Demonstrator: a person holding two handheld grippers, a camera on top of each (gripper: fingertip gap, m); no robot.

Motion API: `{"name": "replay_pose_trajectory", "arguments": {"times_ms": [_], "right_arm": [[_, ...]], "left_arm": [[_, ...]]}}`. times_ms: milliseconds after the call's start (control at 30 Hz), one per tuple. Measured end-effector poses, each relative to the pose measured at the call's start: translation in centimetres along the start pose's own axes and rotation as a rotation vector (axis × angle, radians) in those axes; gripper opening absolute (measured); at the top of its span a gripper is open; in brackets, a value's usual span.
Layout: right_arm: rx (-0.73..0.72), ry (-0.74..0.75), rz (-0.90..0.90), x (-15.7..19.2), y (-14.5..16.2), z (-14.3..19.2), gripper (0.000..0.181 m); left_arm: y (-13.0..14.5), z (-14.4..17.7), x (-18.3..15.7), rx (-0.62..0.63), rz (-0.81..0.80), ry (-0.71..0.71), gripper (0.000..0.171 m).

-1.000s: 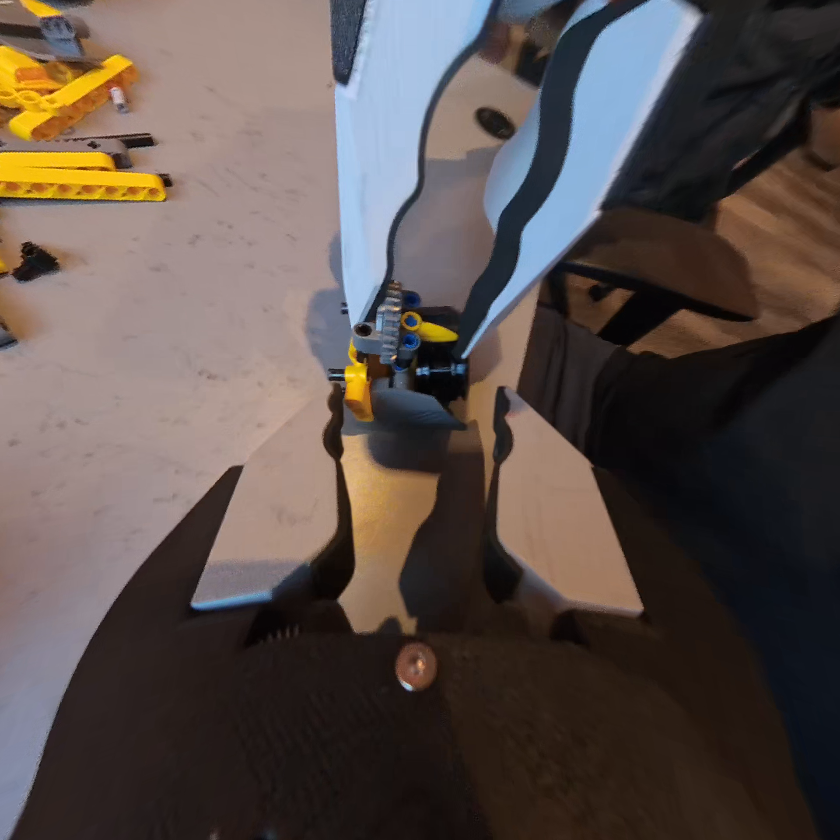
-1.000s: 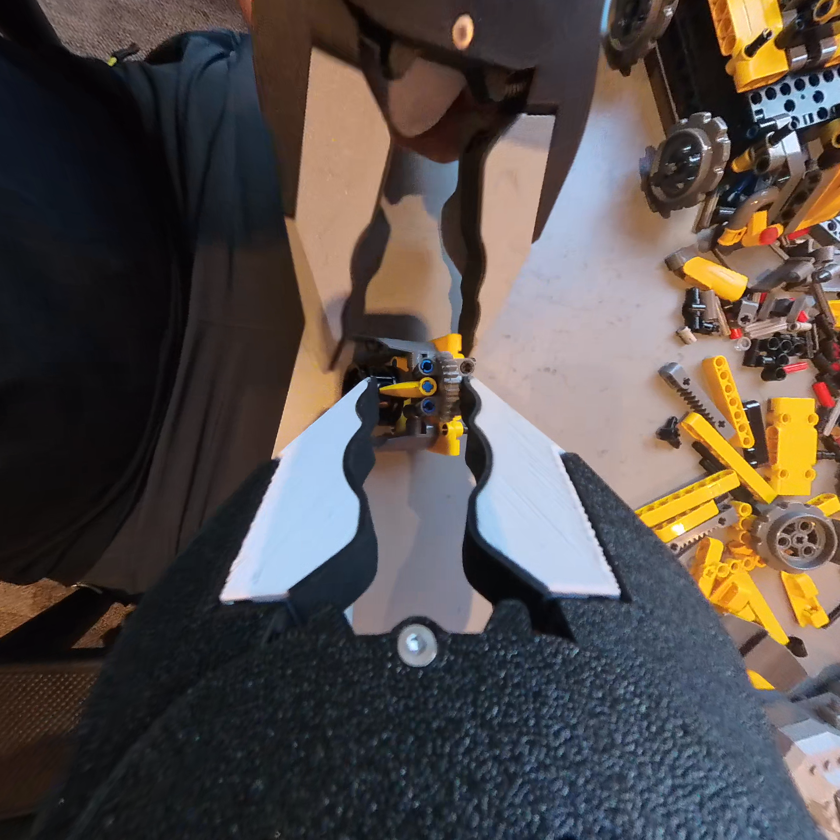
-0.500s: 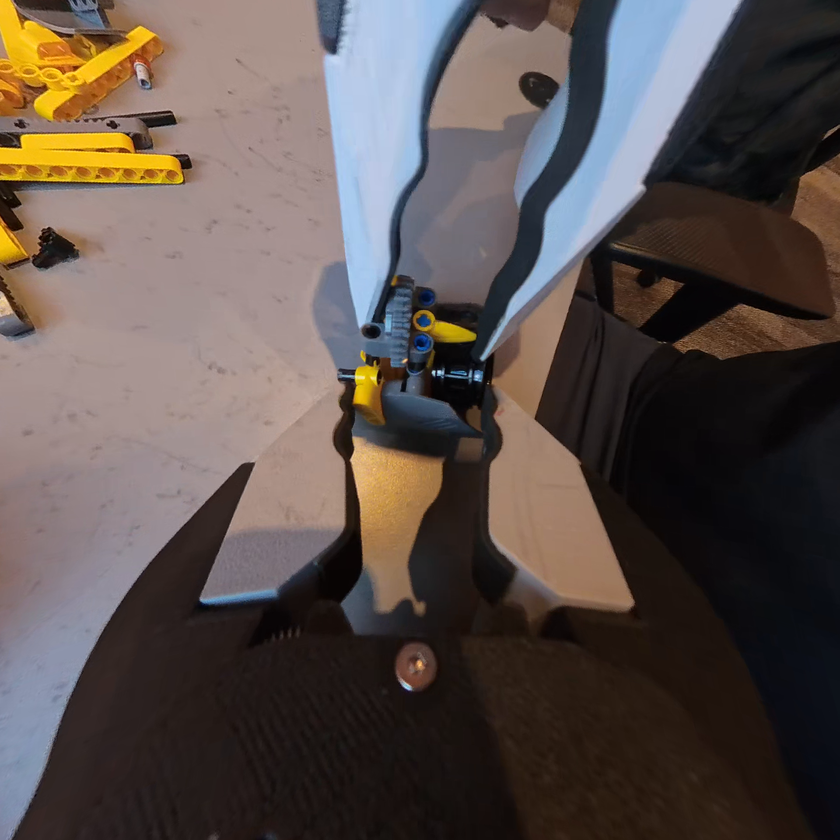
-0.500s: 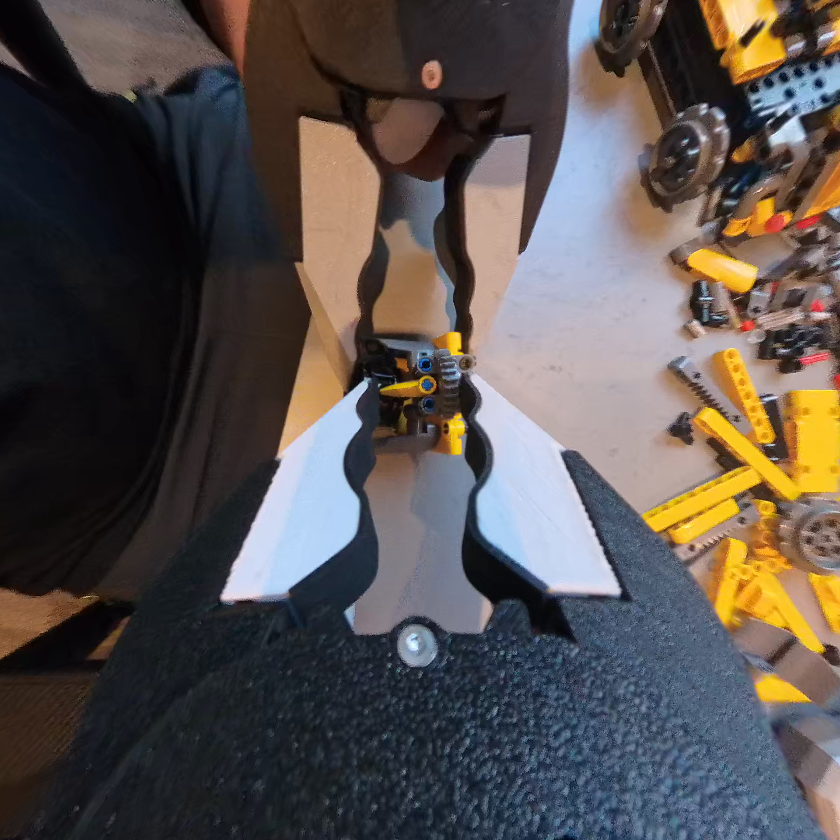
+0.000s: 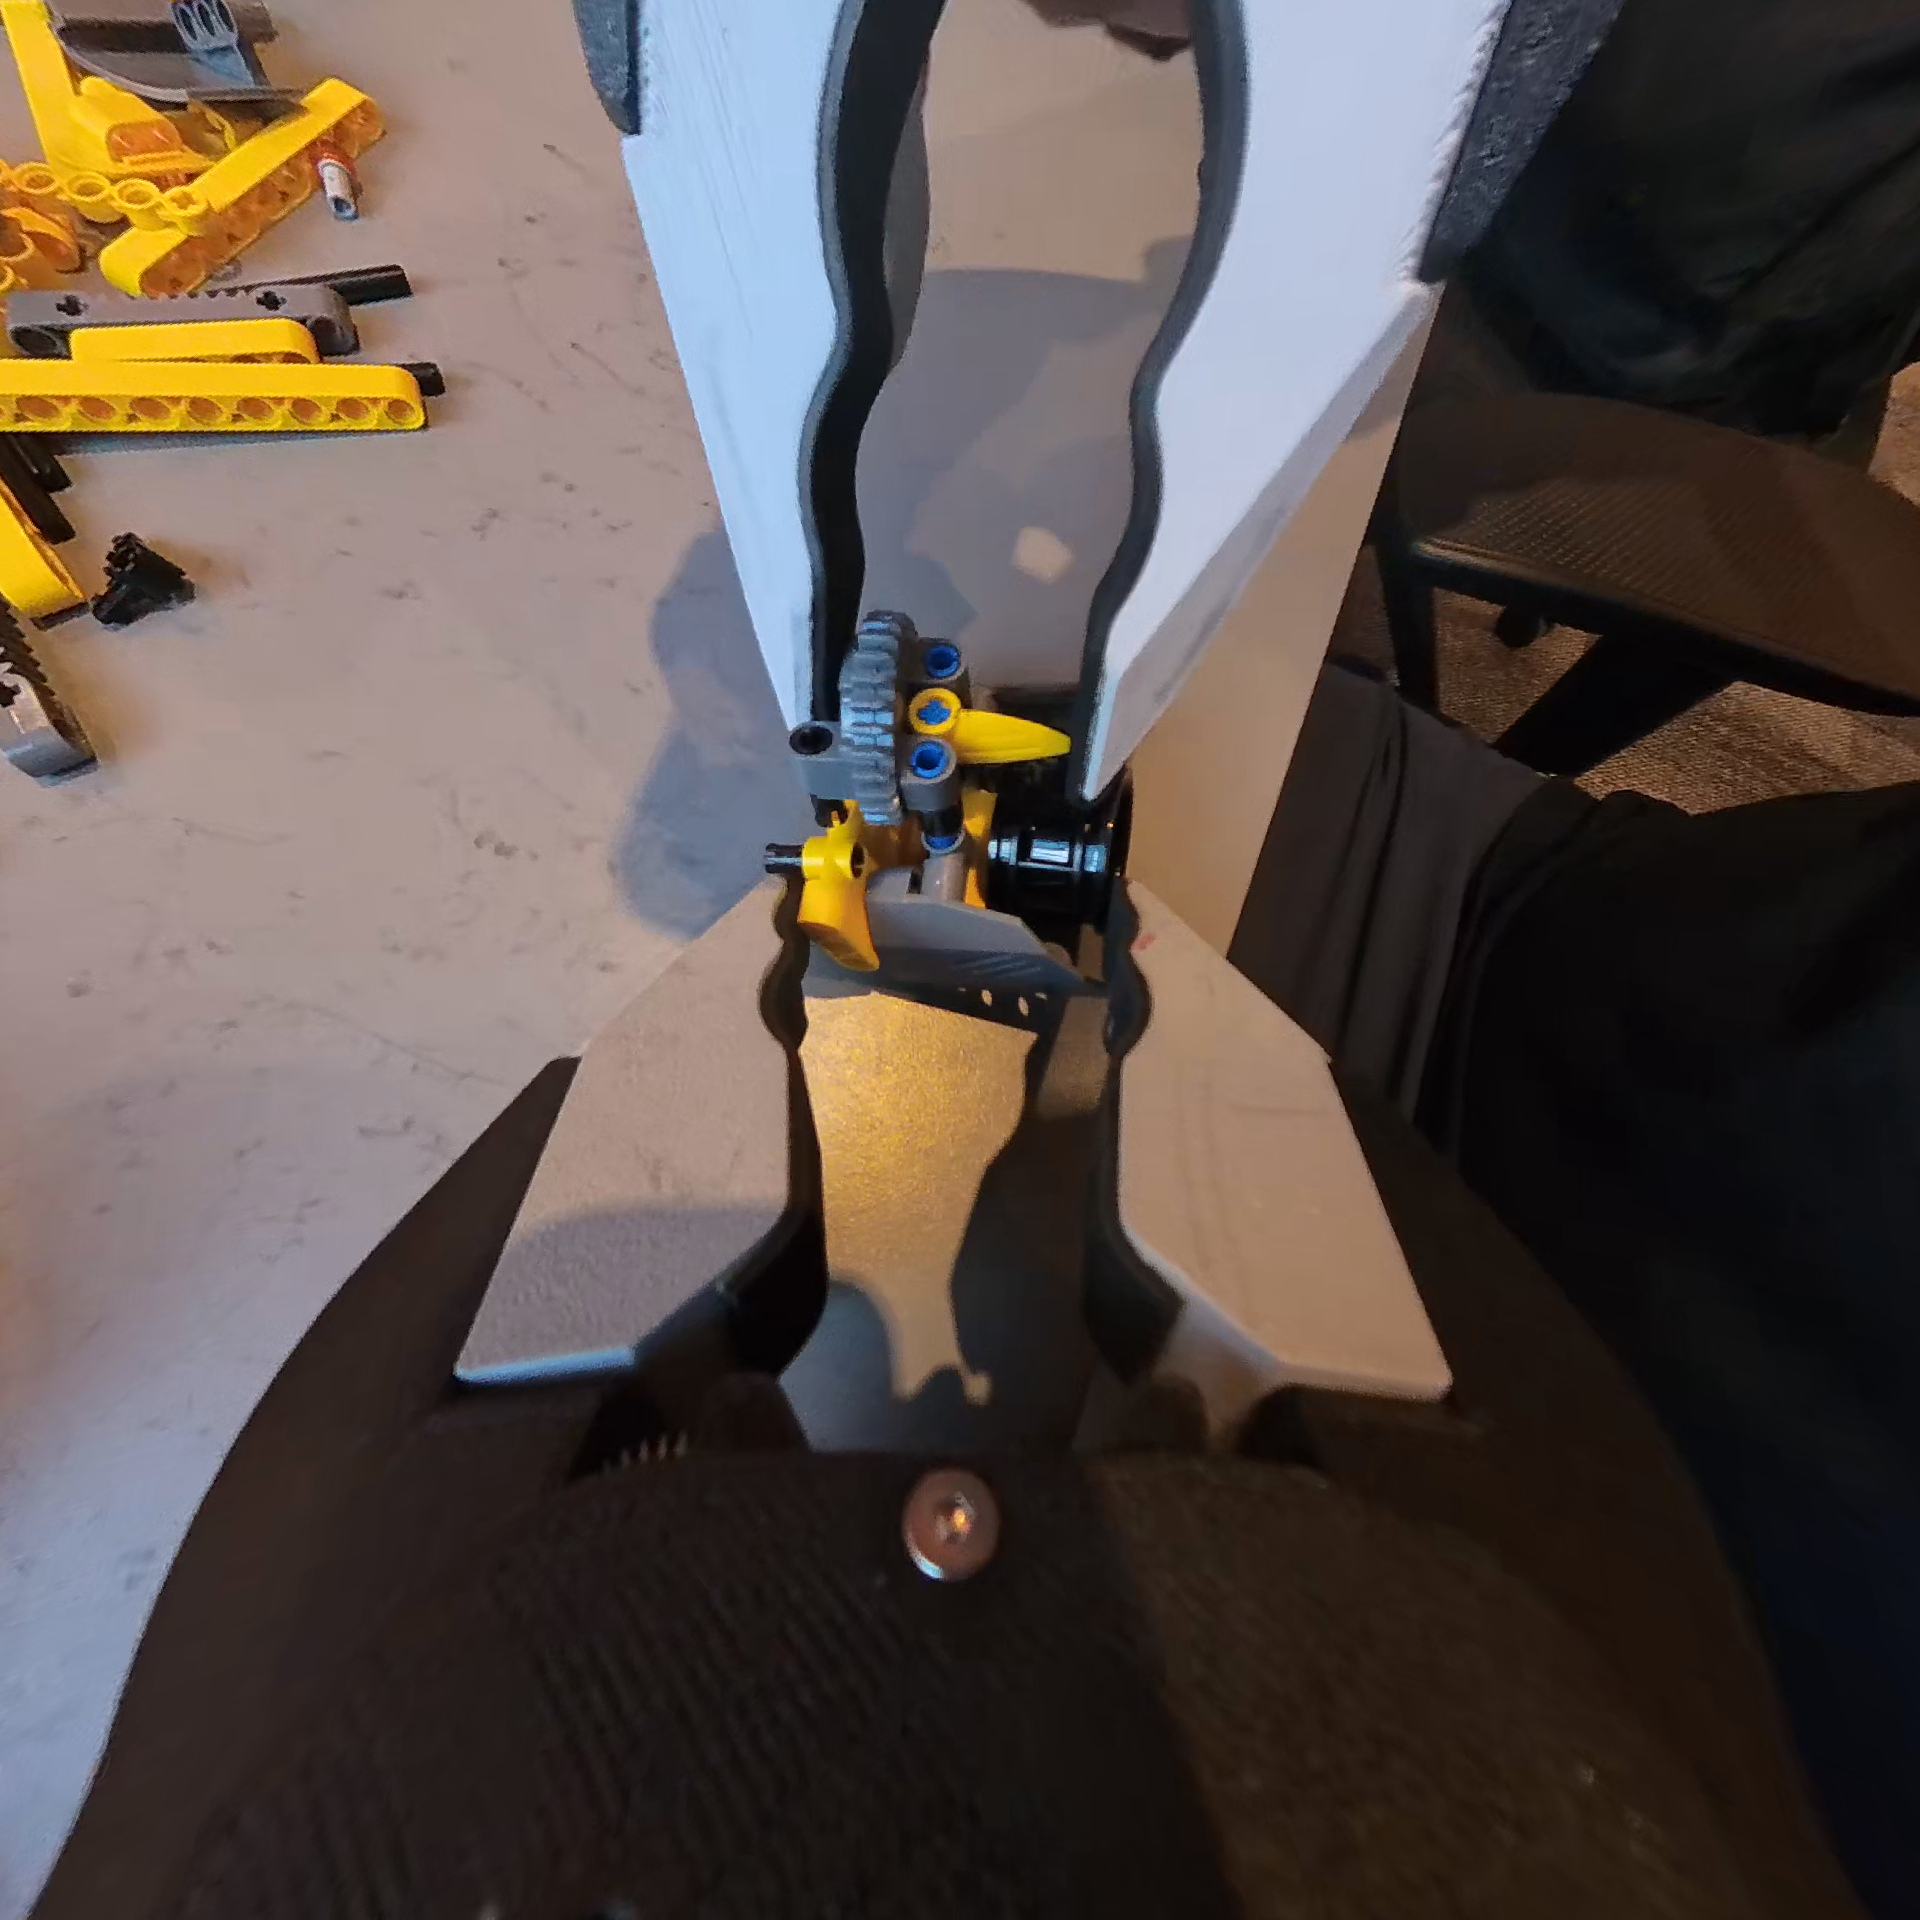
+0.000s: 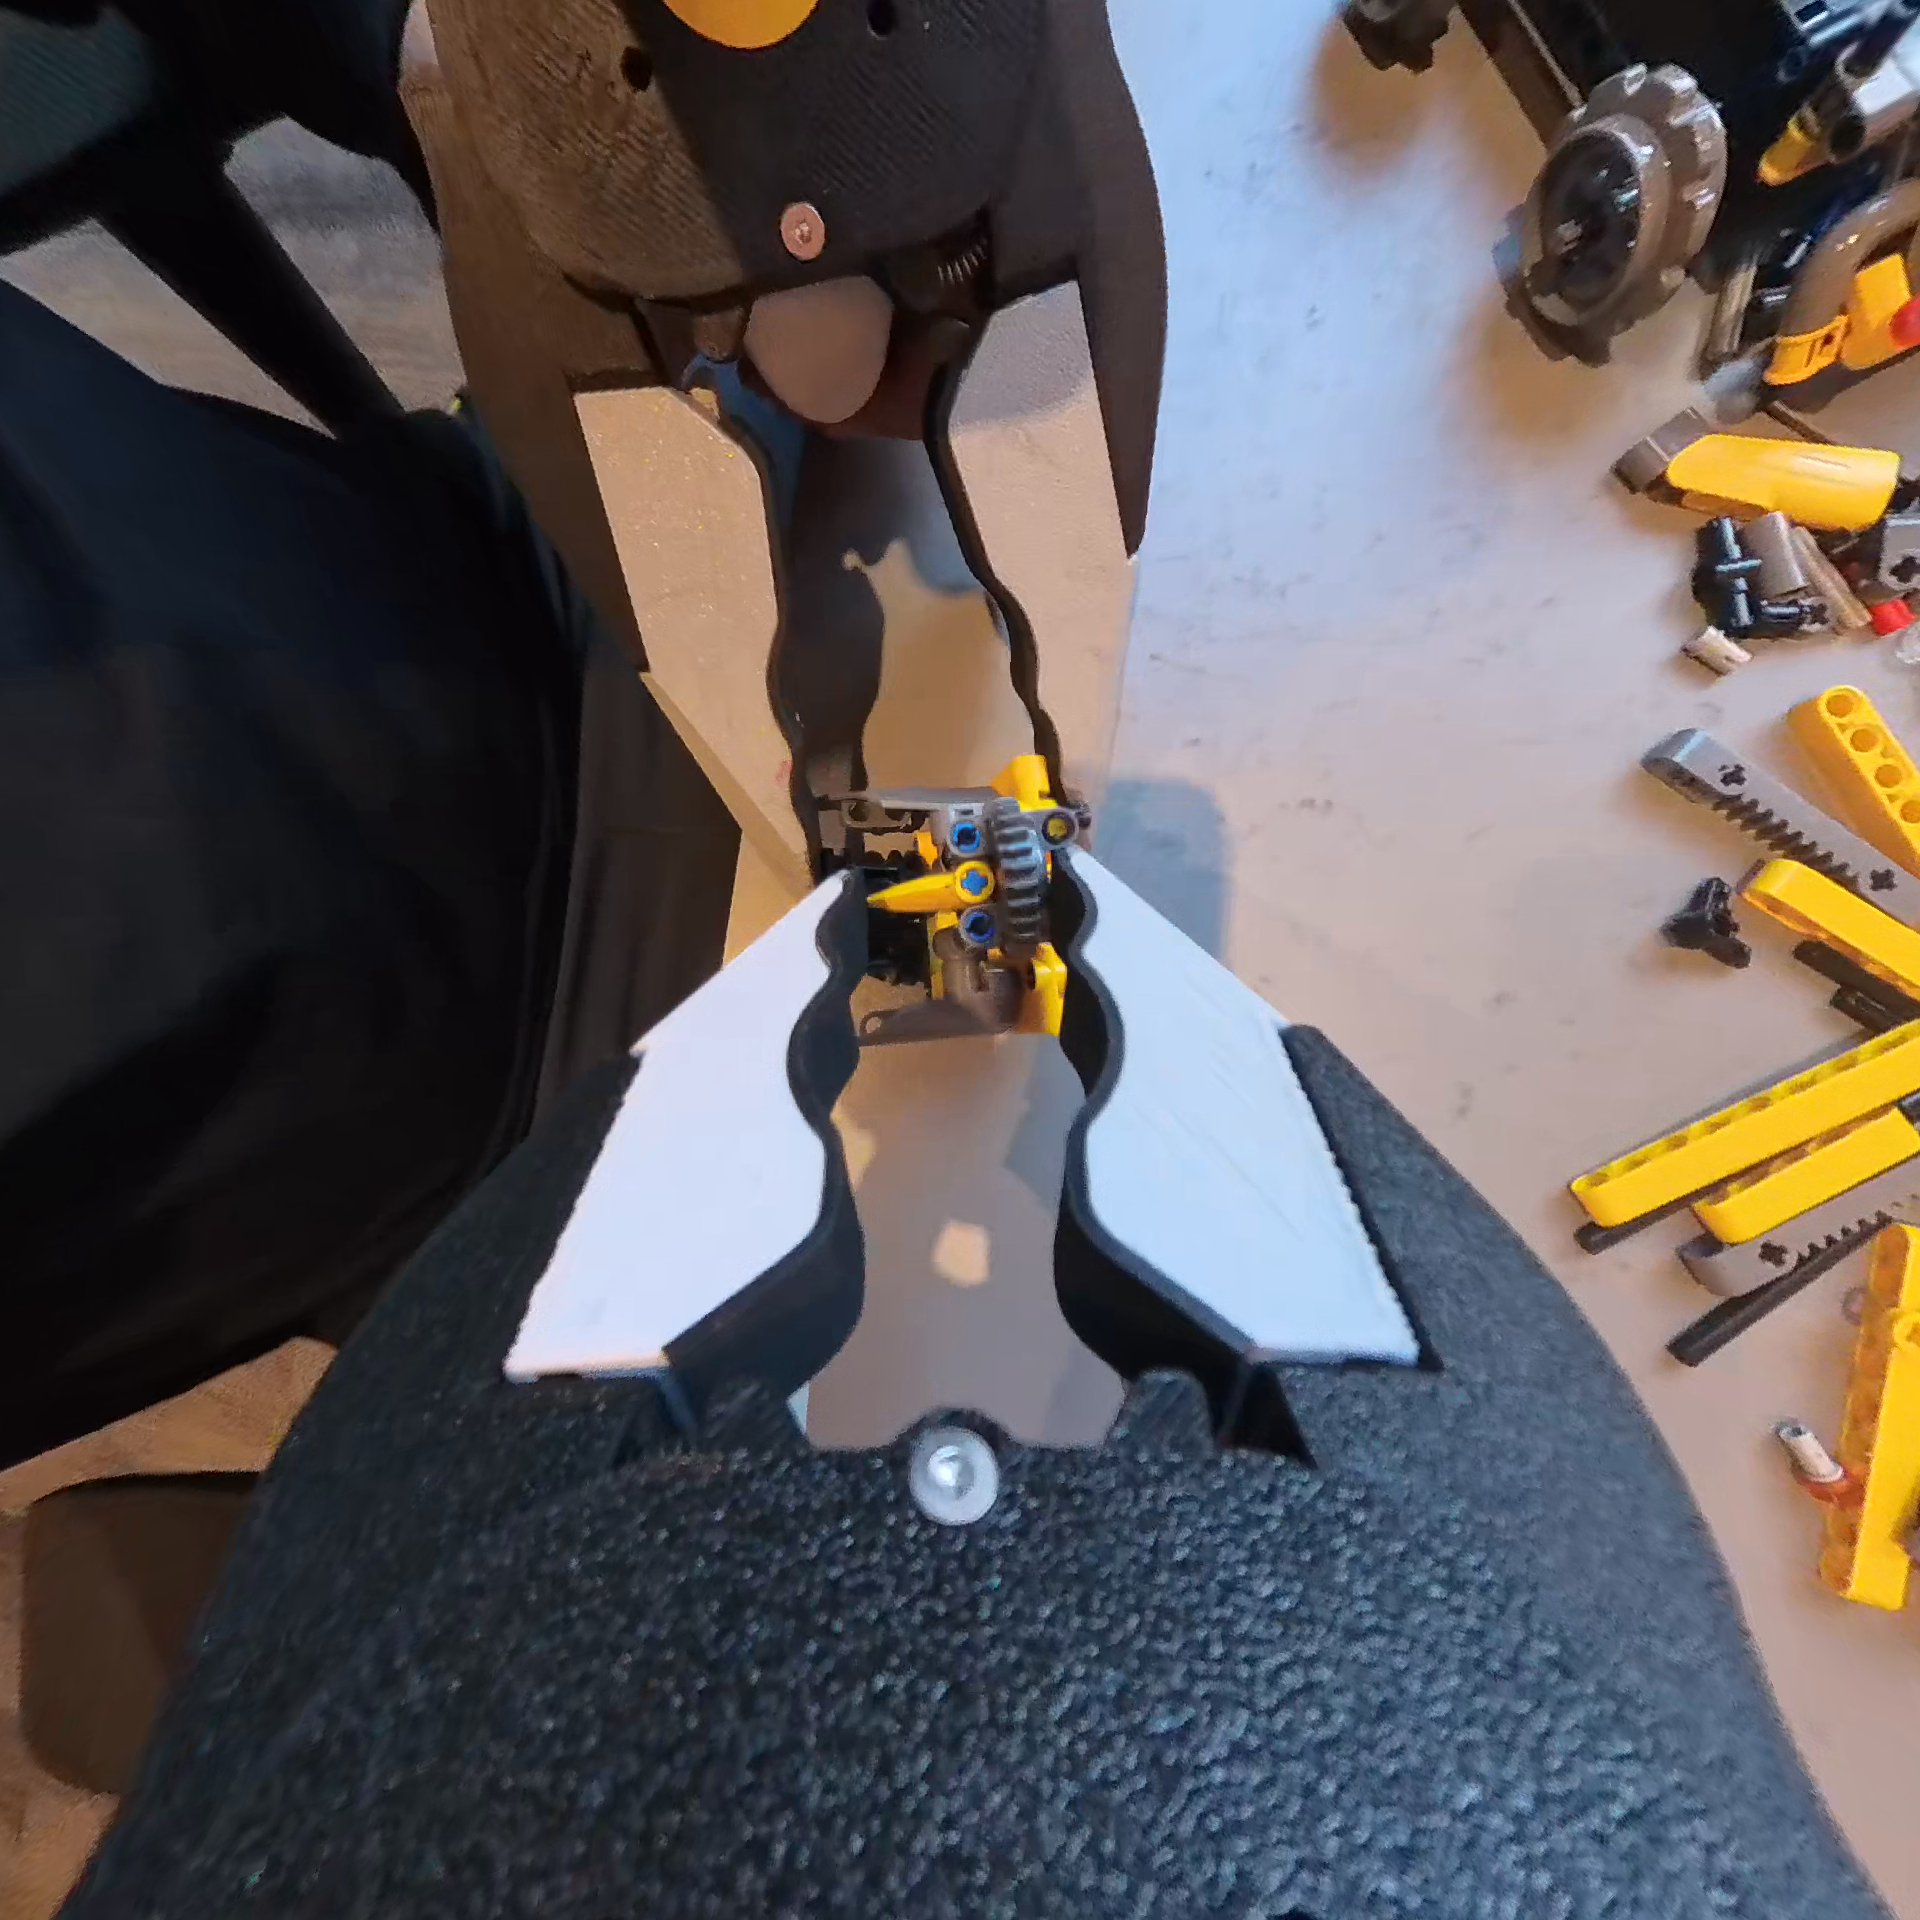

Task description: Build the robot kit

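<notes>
A small brick assembly (image 5: 914, 800) of yellow, grey and black parts, with a grey gear and blue pins, hangs just above the pale table (image 5: 364, 883) near its edge. My left gripper (image 5: 951, 925) is shut on its near end, by the grey panel and black hub. My right gripper (image 5: 956, 753) reaches in from the top of the left wrist view, shut on the far end with the gear against one finger. In the right wrist view my right gripper (image 6: 956, 894) holds the assembly (image 6: 987, 914), and the left gripper (image 6: 940, 816) faces it from above.
Loose yellow beams (image 5: 208, 395), a grey toothed rack (image 5: 177, 312) and a black connector (image 5: 140, 582) lie at the left. Grey wheels (image 6: 1610, 197) and more yellow beams (image 6: 1766, 1143) lie at the right. A person's dark clothing (image 5: 1610, 1039) and a black chair (image 5: 1662, 540) are past the table edge. Less than 4 cm separates the two grippers' tips.
My left gripper has moved forward and closed on the near end of the assembly. My right gripper has kept its hold and turned more upright.
</notes>
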State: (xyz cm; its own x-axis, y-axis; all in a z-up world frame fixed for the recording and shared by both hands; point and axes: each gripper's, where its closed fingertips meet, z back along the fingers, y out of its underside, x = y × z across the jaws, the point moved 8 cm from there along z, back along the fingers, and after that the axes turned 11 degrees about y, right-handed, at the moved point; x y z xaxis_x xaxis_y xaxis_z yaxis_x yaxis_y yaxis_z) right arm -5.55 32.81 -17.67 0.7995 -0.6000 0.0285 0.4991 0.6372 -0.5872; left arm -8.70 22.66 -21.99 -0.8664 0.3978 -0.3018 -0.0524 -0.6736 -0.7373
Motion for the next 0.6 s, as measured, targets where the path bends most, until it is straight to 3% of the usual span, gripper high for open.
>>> {"name": "replay_pose_trajectory", "arguments": {"times_ms": [300,600], "right_arm": [[0.041,-0.043,-0.057,-0.6,-0.4,0.1,0.036],[0.316,0.01,0.002,-0.1,-2.6,-0.4,0.036]], "left_arm": [[0.0,-0.1,0.0,-0.004,0.002,-0.003,0.056],[0.0,-0.1,0.0,-0.003,0.0,-0.005,0.055]]}}
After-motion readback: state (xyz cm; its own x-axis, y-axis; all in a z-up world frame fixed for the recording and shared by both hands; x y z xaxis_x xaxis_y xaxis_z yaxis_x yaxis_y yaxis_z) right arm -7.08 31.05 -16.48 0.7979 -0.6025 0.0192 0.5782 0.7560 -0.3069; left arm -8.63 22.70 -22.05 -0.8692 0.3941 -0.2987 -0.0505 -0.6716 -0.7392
